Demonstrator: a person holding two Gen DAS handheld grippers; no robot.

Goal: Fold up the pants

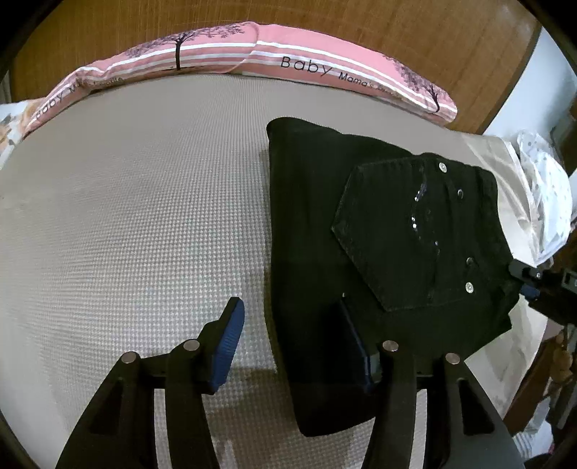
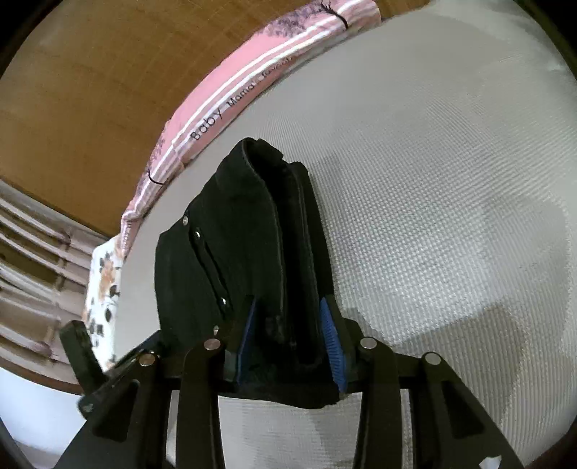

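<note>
Behind pants (image 1: 324, 252), pink pillows (image 1: 288, 61), wooden headboard (image 1: 396, 29), floral cloth (image 2: 104, 277)

The left gripper (image 1: 295, 346) is built of matte black plastic: two pairs of angled link bars with triangular cut-outs, each joint capped by a round silver pin. Its fingers (image 1: 225, 346) are slim black plates faced with ribbed blue pads. The right gripper (image 2: 290, 339) has the same make: black linkage, four silver pins, blue ridged pads (image 2: 333, 342) on narrow black fingers.
</note>
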